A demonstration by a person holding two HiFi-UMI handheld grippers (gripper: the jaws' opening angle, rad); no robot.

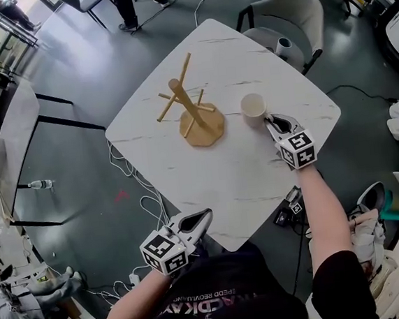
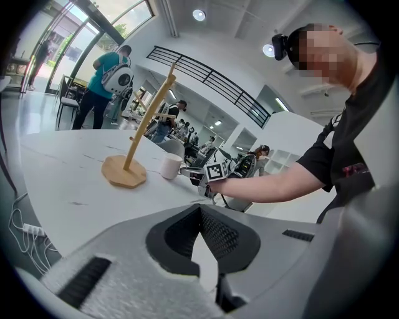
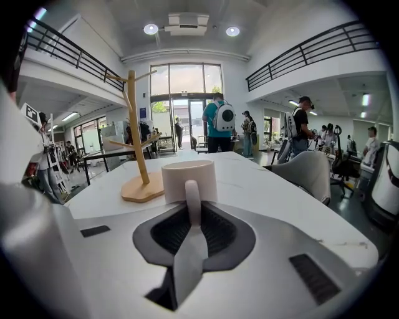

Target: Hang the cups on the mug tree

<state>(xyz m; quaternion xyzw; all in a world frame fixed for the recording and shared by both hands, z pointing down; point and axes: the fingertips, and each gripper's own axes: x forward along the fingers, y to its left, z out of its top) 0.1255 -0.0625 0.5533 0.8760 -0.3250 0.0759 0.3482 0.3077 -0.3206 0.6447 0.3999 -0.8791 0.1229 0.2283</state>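
Note:
A wooden mug tree point(image 1: 196, 113) with bare pegs stands on the white marble table point(image 1: 250, 178), left of a cream cup point(image 1: 253, 107). My right gripper point(image 1: 271, 120) reaches in from the near right and is shut on the cup's handle point(image 3: 192, 198); the cup point(image 3: 189, 177) rests upright on the table just beyond the jaws, with the mug tree point(image 3: 136, 124) behind it to the left. My left gripper point(image 1: 203, 214) hovers at the table's near edge, shut and holding nothing. In the left gripper view, the mug tree point(image 2: 140, 134), cup point(image 2: 169, 166) and right gripper point(image 2: 190, 174) sit far ahead.
A beige chair point(image 1: 291, 13) stands at the table's far right corner. Cables point(image 1: 144, 203) trail on the floor left of the table, near a bottle point(image 1: 40, 184). Another table point(image 1: 11, 131) lies at far left. People stand in the background.

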